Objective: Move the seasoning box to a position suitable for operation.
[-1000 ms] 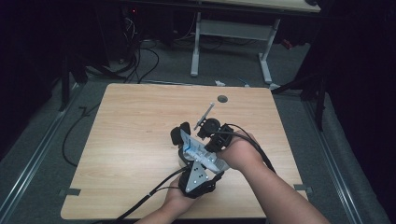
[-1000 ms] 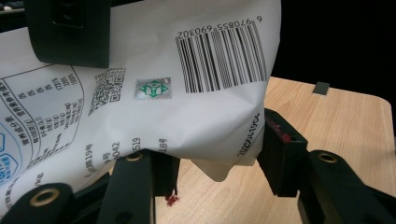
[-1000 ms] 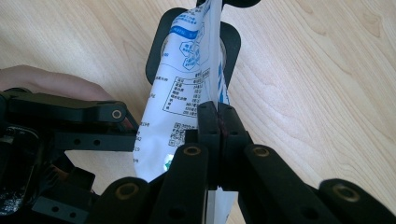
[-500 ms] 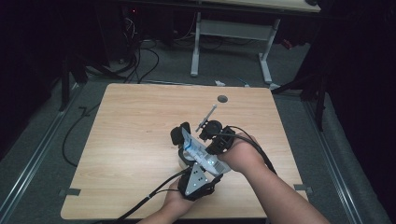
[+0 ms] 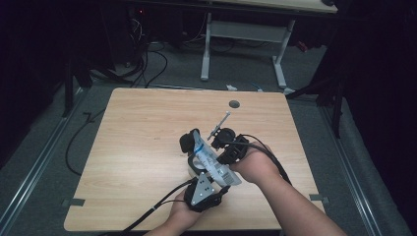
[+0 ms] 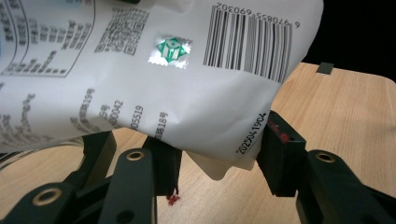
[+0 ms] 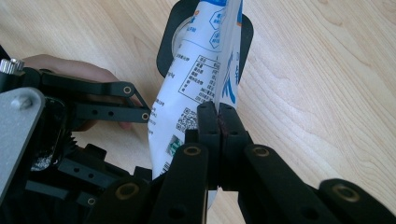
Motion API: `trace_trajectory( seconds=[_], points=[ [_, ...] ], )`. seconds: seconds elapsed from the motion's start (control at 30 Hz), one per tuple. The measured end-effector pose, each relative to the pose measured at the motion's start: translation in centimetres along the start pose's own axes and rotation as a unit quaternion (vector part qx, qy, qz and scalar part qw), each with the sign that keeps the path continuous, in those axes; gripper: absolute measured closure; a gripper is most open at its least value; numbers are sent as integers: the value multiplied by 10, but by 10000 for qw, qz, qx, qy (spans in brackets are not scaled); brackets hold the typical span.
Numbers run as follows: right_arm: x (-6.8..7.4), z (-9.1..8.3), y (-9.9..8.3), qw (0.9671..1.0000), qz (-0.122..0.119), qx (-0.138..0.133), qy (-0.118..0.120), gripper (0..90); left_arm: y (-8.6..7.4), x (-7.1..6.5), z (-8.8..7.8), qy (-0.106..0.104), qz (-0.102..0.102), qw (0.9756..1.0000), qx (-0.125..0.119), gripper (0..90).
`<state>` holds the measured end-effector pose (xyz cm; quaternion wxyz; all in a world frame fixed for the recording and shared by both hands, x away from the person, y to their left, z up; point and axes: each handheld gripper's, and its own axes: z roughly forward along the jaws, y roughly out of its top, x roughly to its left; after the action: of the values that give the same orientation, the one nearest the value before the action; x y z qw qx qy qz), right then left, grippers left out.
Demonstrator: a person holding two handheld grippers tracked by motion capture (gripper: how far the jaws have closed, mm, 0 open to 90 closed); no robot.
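Gripping a white printed pouch [image 5: 210, 162] from two sides, we hold it above the middle of the bench [image 5: 142, 147], nearer the person's edge. Our right tool [image 7: 218, 122] has its jaws pressed fully together on a thin edge seam of the pouch; in the right gripper view the pads meet with only the film between them. Our left tool [image 6: 219, 161] stands about half closed, its two pads flanking the lower end of the pouch [image 6: 154, 79], where a barcode and a date stamp are printed; the far pad touches the pouch edge, and the near pad sits just under the film, so we read this as a grip across the pouch's width. In the high view the left tool [image 5: 196, 157] comes in from the near edge with its grey plate on top, and the right hand [image 5: 255, 164] lies just beside the pouch on its right. A round dark hole [image 5: 234, 104] lies in the bench top, well apart.
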<state>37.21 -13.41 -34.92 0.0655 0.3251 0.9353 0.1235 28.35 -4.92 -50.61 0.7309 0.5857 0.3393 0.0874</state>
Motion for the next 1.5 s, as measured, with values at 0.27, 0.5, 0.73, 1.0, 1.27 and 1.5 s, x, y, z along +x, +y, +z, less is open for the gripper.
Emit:
trace_trajectory(
  seconds=[0.27,0.5,0.73,1.0,1.27,1.5],
  points=[
    [2,-1,-2,10000,9,-62,54,900,-1,2,-2,5,-72,10000,-19,548],
    [2,-3,-7,9999,54,-110,85,900,-2,2,-3,-8,-147,9999,0,548],
    [2,-8,-10,9998,97,-163,33,900,2,0,-4,-94,-375,9993,4,535],
    [-4,-11,-14,9997,139,-206,45,900,5,-1,-14,-299,-467,9984,57,433],
    [-12,-12,-23,9995,260,-152,-83,900,4,5,-25,-324,-476,9983,127,390],
    [-22,-9,-34,9991,395,-127,-121,900,9,17,-39,-221,-424,9988,42,387]
  ],
)
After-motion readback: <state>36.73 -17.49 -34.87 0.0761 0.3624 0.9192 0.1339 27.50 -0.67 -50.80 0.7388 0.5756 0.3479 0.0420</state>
